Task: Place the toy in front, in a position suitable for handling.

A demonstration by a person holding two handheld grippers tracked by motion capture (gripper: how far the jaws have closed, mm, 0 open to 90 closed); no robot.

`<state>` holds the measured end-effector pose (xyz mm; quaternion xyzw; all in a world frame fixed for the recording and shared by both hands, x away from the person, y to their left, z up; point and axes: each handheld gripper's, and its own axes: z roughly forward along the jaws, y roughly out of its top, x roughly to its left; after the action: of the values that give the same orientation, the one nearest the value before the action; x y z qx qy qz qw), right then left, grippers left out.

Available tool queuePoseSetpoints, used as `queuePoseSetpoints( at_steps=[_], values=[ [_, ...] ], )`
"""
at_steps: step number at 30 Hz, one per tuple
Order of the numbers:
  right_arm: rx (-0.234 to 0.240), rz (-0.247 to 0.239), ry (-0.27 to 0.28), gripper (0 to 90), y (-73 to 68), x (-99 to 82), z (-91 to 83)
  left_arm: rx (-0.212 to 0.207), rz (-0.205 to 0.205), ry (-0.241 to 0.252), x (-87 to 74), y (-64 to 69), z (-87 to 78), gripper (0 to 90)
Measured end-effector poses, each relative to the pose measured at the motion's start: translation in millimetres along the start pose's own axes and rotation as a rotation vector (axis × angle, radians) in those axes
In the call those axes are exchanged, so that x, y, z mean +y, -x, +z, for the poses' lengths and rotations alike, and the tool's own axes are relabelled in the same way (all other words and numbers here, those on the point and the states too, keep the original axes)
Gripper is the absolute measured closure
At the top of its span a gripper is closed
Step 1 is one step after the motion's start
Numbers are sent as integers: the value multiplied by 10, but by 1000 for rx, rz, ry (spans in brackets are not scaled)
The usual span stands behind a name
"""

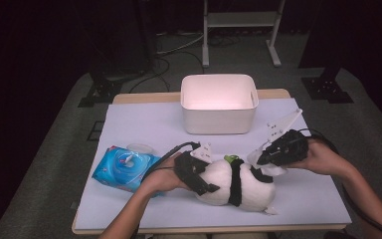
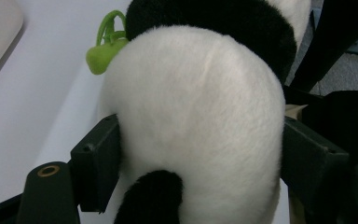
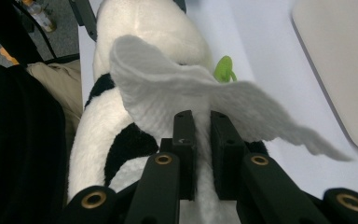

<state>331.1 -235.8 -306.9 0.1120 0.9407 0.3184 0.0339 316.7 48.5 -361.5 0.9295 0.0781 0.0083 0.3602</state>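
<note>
Plush panda point(image 2: 196, 121) sits squeezed between left gripper point(image 2: 200, 154) fingers point(image 2: 95, 163).

I see a fluffy black-and-white plush panda point(image 1: 236, 186) at lower centre, its pile soft and matt. My right claw point(image 3: 203, 154), matt black plastic, pinches a white embossed paper wipe point(image 3: 168, 93). The blue wipes packet point(image 1: 124, 168) at lower left looks glossy. The white plastic bin point(image 1: 219, 104) looks smooth.

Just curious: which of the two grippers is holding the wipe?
The right gripper: its jaws pinch a white wipe above the panda. The left gripper clamps the panda's body instead.
</note>
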Motion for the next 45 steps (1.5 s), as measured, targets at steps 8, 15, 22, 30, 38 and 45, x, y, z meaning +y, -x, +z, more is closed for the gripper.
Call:
queuePoseSetpoints(
  at_steps=[8,15,22,30,38,45],
  values=[
    [-6,34,12,811,-52,-180,-131,-4,-19,17,-20,-19,4,225],
    [-1,24,10,810,-133,-266,-152,7,-24,15,10,-16,12,226],
    [32,-15,14,810,-169,-112,-54,16,-21,0,60,-11,11,226],
    [68,-43,0,808,-178,80,133,29,4,1,156,32,10,228],
    [88,-64,0,808,-167,232,264,33,19,30,257,55,13,230],
    [78,-74,-18,807,-173,248,279,23,8,29,222,31,9,225]
  ],
)
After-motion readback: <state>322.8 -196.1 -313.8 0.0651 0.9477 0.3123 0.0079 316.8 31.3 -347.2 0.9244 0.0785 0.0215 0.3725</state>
